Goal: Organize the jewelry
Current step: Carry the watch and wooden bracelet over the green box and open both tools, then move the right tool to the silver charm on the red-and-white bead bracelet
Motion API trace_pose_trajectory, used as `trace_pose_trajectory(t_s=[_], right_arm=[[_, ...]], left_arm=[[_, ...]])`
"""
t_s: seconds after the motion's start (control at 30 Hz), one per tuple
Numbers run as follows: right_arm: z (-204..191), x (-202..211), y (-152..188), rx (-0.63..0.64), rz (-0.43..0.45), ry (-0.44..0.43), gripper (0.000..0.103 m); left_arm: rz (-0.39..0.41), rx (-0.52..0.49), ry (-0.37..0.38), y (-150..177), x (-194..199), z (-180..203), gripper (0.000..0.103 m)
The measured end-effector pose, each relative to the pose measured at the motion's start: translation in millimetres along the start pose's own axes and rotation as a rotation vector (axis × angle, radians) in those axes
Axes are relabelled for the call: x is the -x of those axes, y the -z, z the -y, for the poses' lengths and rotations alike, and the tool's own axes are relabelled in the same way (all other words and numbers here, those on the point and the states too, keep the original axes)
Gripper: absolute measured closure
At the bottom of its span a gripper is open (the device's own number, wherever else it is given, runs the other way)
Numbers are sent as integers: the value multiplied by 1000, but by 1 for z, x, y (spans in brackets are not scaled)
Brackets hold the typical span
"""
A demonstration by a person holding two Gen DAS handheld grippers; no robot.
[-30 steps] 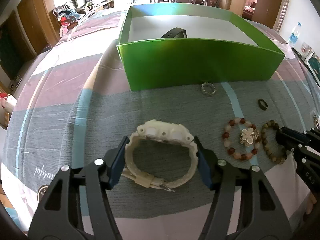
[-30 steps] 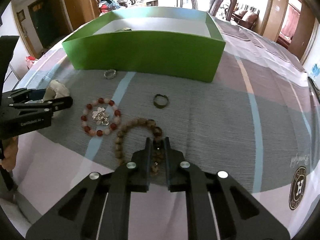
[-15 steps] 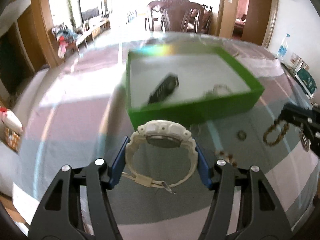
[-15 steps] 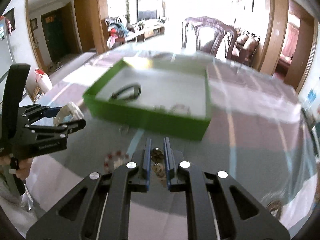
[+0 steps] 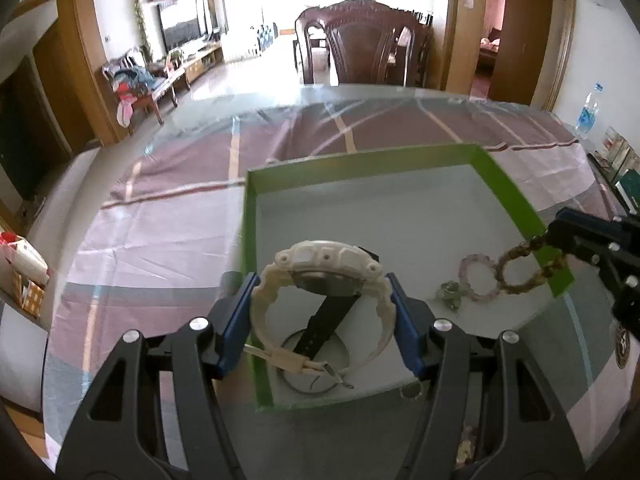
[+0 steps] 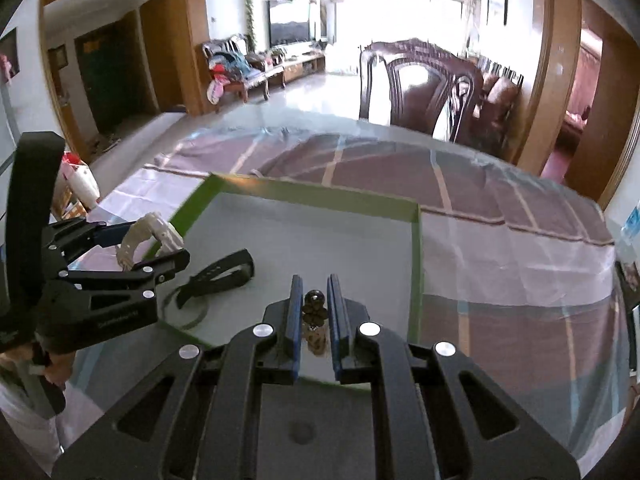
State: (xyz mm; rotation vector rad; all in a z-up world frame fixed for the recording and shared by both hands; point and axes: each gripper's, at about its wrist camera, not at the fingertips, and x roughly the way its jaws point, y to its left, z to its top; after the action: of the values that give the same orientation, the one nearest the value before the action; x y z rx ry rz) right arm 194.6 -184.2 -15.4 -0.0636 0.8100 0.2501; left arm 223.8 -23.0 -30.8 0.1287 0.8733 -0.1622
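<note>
My left gripper [image 5: 322, 312] is shut on a cream white watch [image 5: 320, 268] and holds it above the near left part of the green box [image 5: 516, 196]. My right gripper [image 6: 314, 300] is shut on a brown bead bracelet [image 6: 315, 314], which hangs over the box's right wall in the left wrist view [image 5: 520, 270]. Inside the box lie a black watch [image 6: 220, 272], a thin metal bangle [image 5: 316, 368], a pale pink bead bracelet [image 5: 478, 280] and a small ring [image 5: 450, 292]. The left gripper also shows in the right wrist view [image 6: 132, 248].
The box stands on a table with a striped purple, grey and white cloth [image 5: 160, 208]. A small ring [image 5: 412, 391] lies on the cloth by the box's near wall. Dark wooden chairs [image 5: 364, 44] stand beyond the far edge. A water bottle [image 5: 588, 112] is at far right.
Both grippers have lifted from the cloth and moved forward over the green box, carrying the white watch and the brown bracelet. The bead bracelets left on the cloth have dropped out of view.
</note>
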Motion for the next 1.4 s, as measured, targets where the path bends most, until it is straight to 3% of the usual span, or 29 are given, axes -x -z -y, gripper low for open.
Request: trace_pose_trajectory(t_s=[0.13,0.17,0.23,0.27,0.37,0.47,0.6,0.8,1.07,1.27,1.33,1.4], right_arm=[[2,-16,5,-4,-24,0,90],[3,-16,7,-7,-27,6,86],[5,-5,15,-10,-23,9,67],[6,3,19,-4,-10,4,64],[10,28,42,-4,-4,-21,64],[14,39,69,-14,-36,-41,64],[14,24,101,-21,-101,-14,64],[11,-4,122,-58,-167,-48,64],[-43,9,125,72,-140,-246,65],[-74,-6,136,150,-192,-240,66],[-77,-11,140,161,-208,-229,81],[-78,-12,140,160,-209,-226,86]], left_arm=[[-30,6,10,3,-16,0,40],[-26,5,8,5,-15,0,38],[0,-7,-7,8,-7,0,30],[20,-17,-17,12,2,1,30],[44,-40,-5,30,28,4,30],[17,-66,42,61,45,12,30],[-64,-126,125,103,42,36,30],[-126,-173,159,135,32,61,30],[-169,-120,79,149,27,41,30],[-179,-76,58,157,30,21,30],[-176,-63,51,158,32,17,30],[-178,-53,51,158,31,15,30]])
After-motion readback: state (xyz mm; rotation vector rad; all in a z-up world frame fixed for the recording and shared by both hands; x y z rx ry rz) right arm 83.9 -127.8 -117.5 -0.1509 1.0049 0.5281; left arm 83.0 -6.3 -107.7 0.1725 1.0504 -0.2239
